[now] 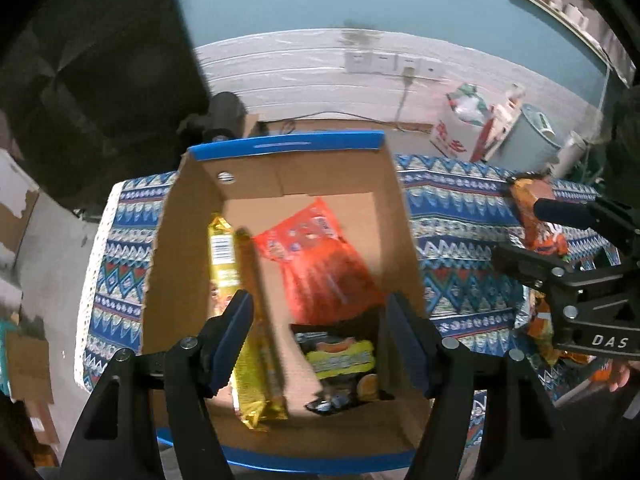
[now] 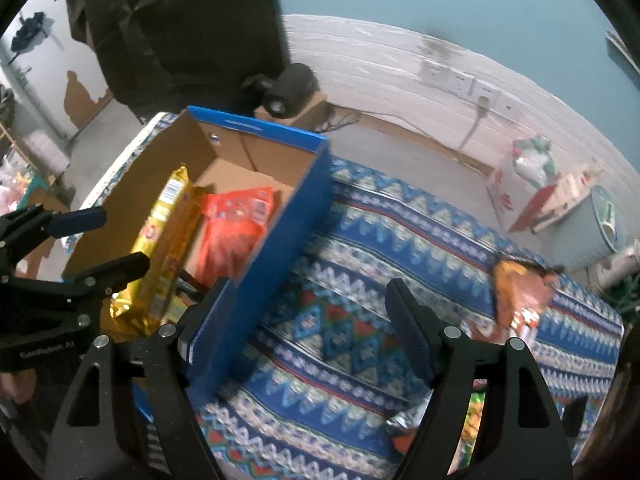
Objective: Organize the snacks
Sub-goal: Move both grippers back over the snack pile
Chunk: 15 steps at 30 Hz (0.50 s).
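Note:
A cardboard box (image 1: 192,216) with blue rims stands on a patterned blue cloth (image 1: 460,280). Inside lie a long gold snack packet (image 1: 256,320), a red packet (image 1: 320,264) and a dark packet with a yellow label (image 1: 340,356). My left gripper (image 1: 318,340) is open and empty above the box. My right gripper (image 2: 308,320) is open and empty over the cloth, its left finger beside the box's blue wall (image 2: 272,248). It also shows in the left wrist view (image 1: 520,232). An orange snack bag (image 2: 516,292) lies on the cloth to the right.
More snack wrappers (image 2: 472,412) lie by the right gripper's right finger. A white and red carton (image 1: 464,128), a pale bin (image 1: 532,136) and a black round device (image 1: 224,116) stand on the floor by the wall. A dark cabinet (image 1: 100,72) stands at the left.

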Each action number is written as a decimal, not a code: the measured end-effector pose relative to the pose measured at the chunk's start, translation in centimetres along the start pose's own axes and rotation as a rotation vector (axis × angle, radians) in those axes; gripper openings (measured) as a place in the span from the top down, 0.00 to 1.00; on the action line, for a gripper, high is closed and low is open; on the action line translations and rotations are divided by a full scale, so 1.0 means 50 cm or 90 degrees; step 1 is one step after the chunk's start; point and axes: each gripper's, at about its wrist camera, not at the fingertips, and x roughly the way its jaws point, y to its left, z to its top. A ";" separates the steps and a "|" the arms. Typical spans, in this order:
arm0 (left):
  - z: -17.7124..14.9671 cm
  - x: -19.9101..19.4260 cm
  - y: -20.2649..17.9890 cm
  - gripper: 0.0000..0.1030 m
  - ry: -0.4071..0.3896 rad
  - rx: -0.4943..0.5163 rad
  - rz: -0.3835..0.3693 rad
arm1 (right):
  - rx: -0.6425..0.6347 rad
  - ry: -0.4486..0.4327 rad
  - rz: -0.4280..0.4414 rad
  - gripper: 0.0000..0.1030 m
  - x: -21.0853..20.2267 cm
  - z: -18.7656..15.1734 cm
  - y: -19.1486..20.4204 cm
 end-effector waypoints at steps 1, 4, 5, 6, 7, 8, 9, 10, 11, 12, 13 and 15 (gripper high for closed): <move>0.002 0.000 -0.012 0.32 0.000 0.007 -0.002 | 0.005 0.000 -0.004 0.24 -0.008 -0.008 -0.011; 0.005 -0.002 -0.042 0.32 0.001 0.025 -0.009 | 0.013 0.000 -0.026 0.24 -0.026 -0.031 -0.041; 0.006 -0.003 -0.052 0.32 0.002 0.031 -0.011 | 0.015 0.000 -0.031 0.24 -0.032 -0.037 -0.049; 0.008 -0.004 -0.063 0.32 0.001 0.037 -0.015 | 0.017 0.000 -0.036 0.24 -0.040 -0.046 -0.060; 0.008 -0.005 -0.072 0.32 0.001 0.043 -0.018 | 0.019 0.000 -0.038 0.24 -0.047 -0.052 -0.067; 0.010 -0.007 -0.086 0.32 -0.001 0.051 -0.022 | 0.020 -0.001 -0.040 0.23 -0.053 -0.058 -0.075; 0.010 -0.008 -0.094 0.32 -0.002 0.057 -0.023 | 0.022 -0.001 -0.043 0.23 -0.059 -0.065 -0.083; 0.011 -0.009 -0.105 0.32 -0.002 0.064 -0.024 | 0.025 -0.002 -0.046 0.23 -0.066 -0.072 -0.093; 0.011 -0.009 -0.118 0.32 -0.003 0.071 -0.026 | 0.027 -0.002 -0.048 0.23 -0.072 -0.080 -0.102; 0.012 -0.008 -0.128 0.32 -0.003 0.078 -0.029 | 0.029 -0.002 -0.051 0.23 -0.076 -0.086 -0.110; 0.013 -0.007 -0.139 0.32 -0.002 0.084 -0.030 | 0.034 -0.002 -0.054 0.23 -0.081 -0.094 -0.121; 0.013 -0.003 -0.164 0.32 0.001 0.098 -0.032 | 0.046 -0.001 -0.062 0.23 -0.088 -0.110 -0.145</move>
